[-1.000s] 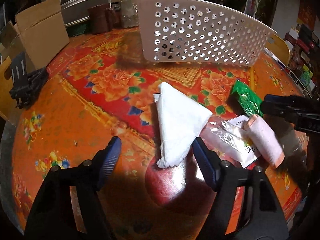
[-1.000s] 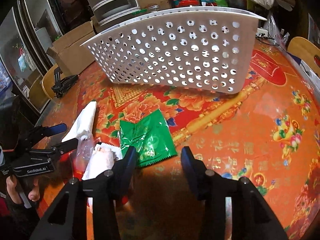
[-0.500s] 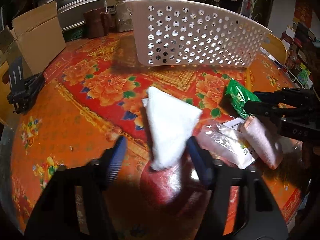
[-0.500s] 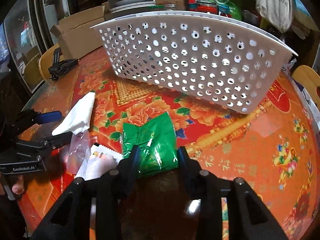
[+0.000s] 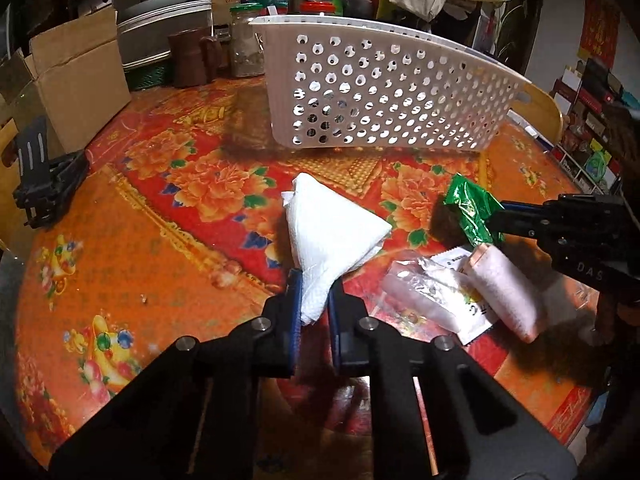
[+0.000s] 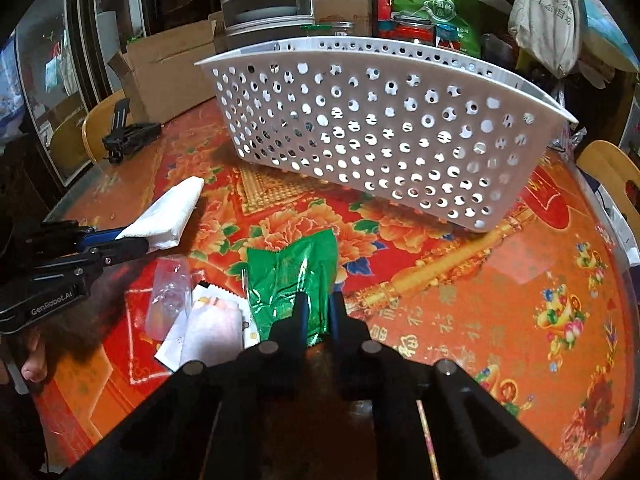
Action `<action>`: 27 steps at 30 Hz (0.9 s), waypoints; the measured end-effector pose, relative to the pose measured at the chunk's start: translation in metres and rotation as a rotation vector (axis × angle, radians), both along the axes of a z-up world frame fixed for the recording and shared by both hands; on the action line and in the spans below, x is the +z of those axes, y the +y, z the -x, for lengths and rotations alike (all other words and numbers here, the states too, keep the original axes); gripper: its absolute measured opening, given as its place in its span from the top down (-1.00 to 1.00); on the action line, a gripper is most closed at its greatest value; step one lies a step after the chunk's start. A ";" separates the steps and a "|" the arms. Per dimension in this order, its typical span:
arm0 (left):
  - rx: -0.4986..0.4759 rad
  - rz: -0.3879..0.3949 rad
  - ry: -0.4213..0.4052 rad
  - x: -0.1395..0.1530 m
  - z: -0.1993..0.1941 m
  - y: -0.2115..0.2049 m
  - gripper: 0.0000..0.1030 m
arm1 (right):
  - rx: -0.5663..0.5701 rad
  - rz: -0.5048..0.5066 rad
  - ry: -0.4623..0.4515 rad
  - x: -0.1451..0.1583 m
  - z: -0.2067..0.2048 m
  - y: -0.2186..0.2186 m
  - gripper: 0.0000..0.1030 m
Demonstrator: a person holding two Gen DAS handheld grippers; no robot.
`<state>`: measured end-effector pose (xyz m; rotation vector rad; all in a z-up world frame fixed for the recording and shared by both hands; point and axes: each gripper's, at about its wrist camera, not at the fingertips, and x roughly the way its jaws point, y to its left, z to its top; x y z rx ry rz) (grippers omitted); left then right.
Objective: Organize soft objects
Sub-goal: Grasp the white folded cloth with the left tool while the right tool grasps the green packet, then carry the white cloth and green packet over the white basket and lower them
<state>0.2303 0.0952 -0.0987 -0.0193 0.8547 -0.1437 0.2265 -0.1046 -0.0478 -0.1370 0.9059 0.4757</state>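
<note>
Readable writing first: my left claw [image 6: 132, 240] shows "GenRobot.AI" on its black body in the right wrist view, and my right claw [image 5: 494, 216] shows the letters "DAS" in the left wrist view; print on the small white sachet [image 5: 476, 312] is too blurred to read. Left claw is clamped on the narrow corner of the folded white paper napkin [image 5: 332, 236], a triangle whose long axis runs away from my claw, wide end toward the white perforated plastic basket [image 5: 384, 92]. Right claw's jaws are closing, pads already pinching the near edge of the crinkled green foil packet [image 6: 292, 272], its long axis likewise pointing at the basket. Both items are at the near part of the table with the red and orange floral cloth [image 5: 132, 240], the basket behind them. Between the claws lie a clear plastic bag [image 5: 416, 284], the sachet, and a pale pink roll [image 5: 504, 288], touching one another.
</note>
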 end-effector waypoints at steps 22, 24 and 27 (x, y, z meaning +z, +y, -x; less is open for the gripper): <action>0.002 0.026 -0.104 0.040 0.028 -0.002 0.80 | -0.034 -0.097 -0.090 0.048 0.025 -0.041 0.96; -0.002 0.028 -0.112 0.046 0.029 -0.003 0.80 | -0.038 -0.099 -0.106 0.055 0.029 -0.044 0.95; -0.010 0.024 -0.127 0.055 0.032 -0.007 0.80 | -0.041 -0.101 -0.128 0.066 0.034 -0.048 0.95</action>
